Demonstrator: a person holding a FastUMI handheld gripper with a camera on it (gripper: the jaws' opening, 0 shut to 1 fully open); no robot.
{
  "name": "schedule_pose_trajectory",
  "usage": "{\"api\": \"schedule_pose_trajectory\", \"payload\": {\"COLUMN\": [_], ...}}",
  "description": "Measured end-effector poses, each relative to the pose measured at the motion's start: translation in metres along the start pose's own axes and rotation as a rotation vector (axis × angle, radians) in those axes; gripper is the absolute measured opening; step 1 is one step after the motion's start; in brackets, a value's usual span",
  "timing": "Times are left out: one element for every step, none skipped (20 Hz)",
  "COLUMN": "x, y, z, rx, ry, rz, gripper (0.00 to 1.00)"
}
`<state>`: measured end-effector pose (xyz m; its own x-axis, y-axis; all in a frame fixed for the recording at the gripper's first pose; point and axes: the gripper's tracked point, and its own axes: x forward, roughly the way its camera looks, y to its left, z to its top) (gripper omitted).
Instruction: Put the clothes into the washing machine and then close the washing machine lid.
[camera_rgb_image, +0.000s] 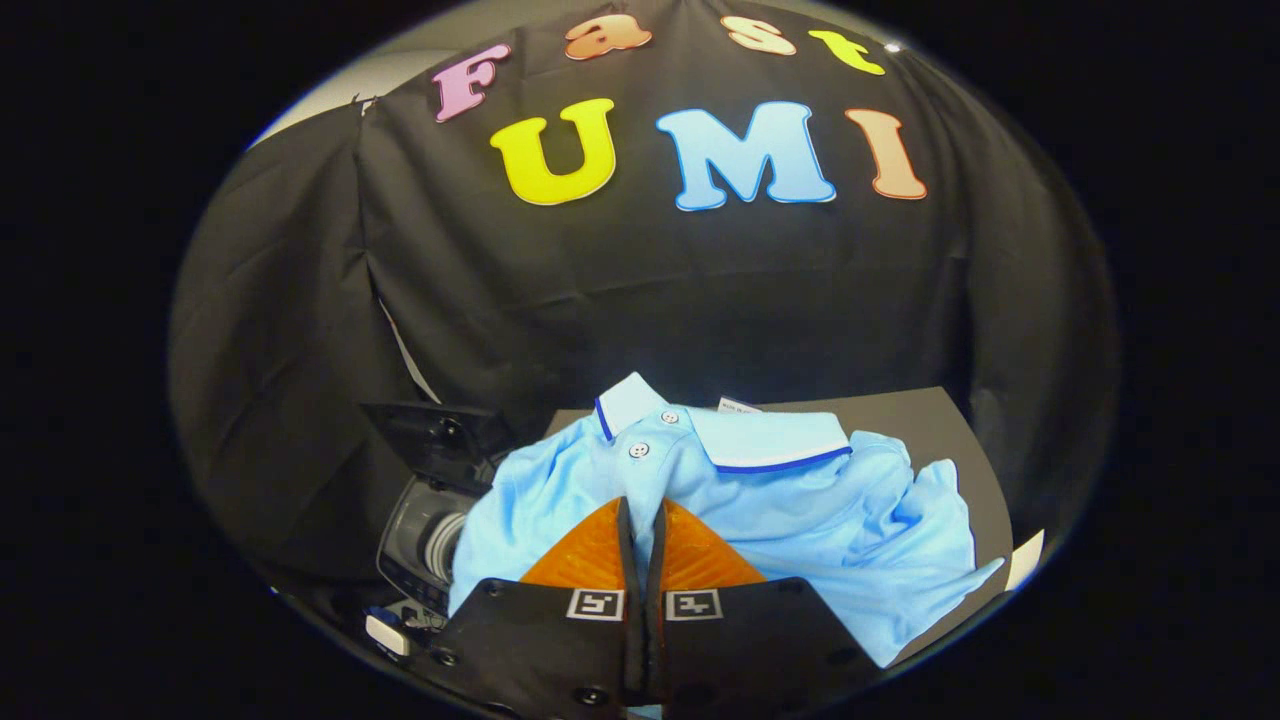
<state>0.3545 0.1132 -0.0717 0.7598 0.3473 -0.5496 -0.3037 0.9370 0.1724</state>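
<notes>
To the left, the washing machine (430, 530) sits low beside the tabletop (940, 420), its opening partly covered by the light blue polo shirt (790, 510). The shirt lies crumpled across the dark tabletop, collar pointing away from the gripper (641, 510), its long axis running left to right. The jaws are clenched, nearly touching, with a fold of shirt fabric pinched between them. Bare tabletop remains beyond and right of the shirt.
</notes>
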Motion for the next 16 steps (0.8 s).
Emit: {"api": "schedule_pose_trajectory", "payload": {"x": [-0.001, -0.001, -0.002, -0.002, -0.002, -0.001, -0.002, -0.002, 0.000, 0.002, 0.006, 0.009, 0.012, 0.015, 0.020, 0.023], "y": [0.013, 0.027, 0.040, 0.053, 0.067, 0.080, 0.091, 0.105, 0.118, 0.129, 0.139, 0.149, 0.159, 0.168, 0.177, 0.186], "z": [0.004, 0.008, 0.013, 0.015, 0.018, 0.022, 0.022, 0.022, 0.021, 0.021, 0.021, 0.021, 0.020, 0.019, 0.017, 0.016], "rx": [-0.004, -0.009, -0.010, -0.008, -0.007, -0.009, -0.017, -0.023, -0.026, -0.028, -0.027, -0.031, -0.036, -0.040, -0.043, -0.044], "ry": [-0.009, -0.024, -0.039, -0.041, -0.048, -0.052, -0.051, -0.054, -0.053, -0.051, -0.051, -0.046, -0.044, -0.040, -0.035, -0.032], "rz": [0.023, 0.052, 0.079, 0.109, 0.141, 0.165, 0.188, 0.207, 0.224, 0.243, 0.258, 0.275, 0.287, 0.297, 0.308, 0.319], "gripper": [0.01, 0.01, 0.01, 0.01, 0.01, 0.01, 0.01, 0.01, 0.01, 0.02, 0.01, 0.01, 0.01, 0.01, 0.02, 0.02]}}
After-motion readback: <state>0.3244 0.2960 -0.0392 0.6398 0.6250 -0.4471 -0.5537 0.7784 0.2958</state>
